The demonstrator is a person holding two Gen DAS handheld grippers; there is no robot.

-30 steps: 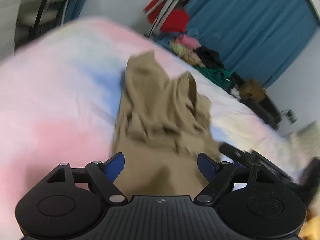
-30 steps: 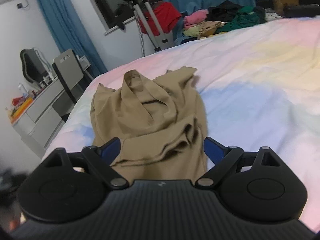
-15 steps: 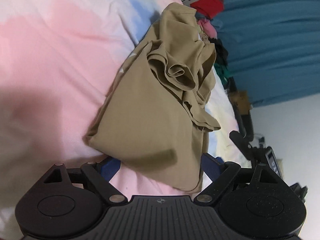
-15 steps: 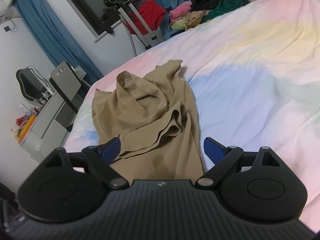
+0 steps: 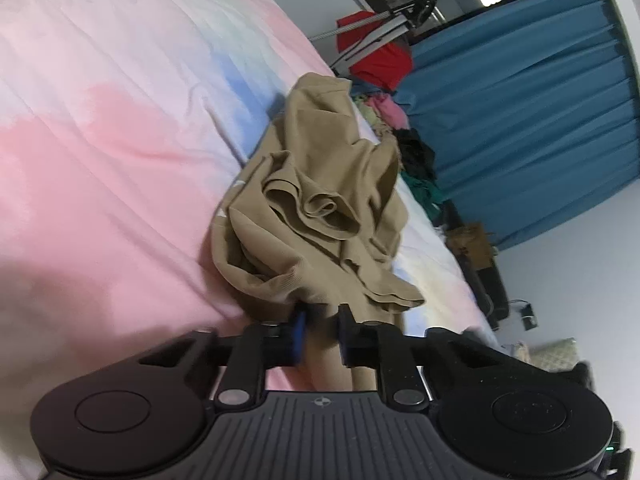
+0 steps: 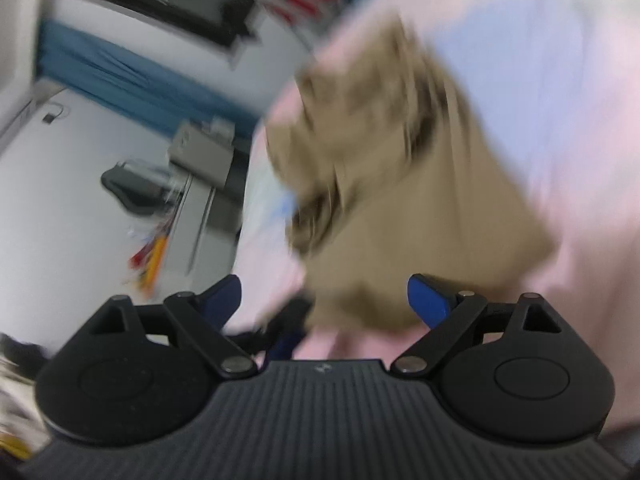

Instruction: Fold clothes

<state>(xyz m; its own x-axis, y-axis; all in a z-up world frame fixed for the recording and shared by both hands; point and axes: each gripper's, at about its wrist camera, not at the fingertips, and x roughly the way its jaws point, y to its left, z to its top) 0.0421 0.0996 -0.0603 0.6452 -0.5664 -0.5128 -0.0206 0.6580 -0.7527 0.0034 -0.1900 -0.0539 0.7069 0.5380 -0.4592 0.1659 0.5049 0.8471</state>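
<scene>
A crumpled tan garment [image 5: 320, 216] lies on a pastel pink, blue and yellow bedsheet [image 5: 100, 128]. My left gripper [image 5: 322, 320] is shut on the near edge of the tan garment, with cloth pinched between its blue pads. In the blurred right wrist view the same tan garment [image 6: 400, 200] lies just ahead. My right gripper [image 6: 324, 300] is open, its fingers spread to either side of the garment's near edge and holding nothing. The left gripper's tip [image 6: 292, 320] shows low in that view.
A heap of coloured clothes [image 5: 396, 120] lies past the far side of the bed, before a blue curtain [image 5: 540, 120]. A metal rack with red cloth [image 5: 376, 52] stands behind. A desk and chair [image 6: 172, 176] stand beside the bed.
My left gripper has closed on the garment's near edge and bunched it up. My right gripper has swung quickly, blurring its view, and stays open.
</scene>
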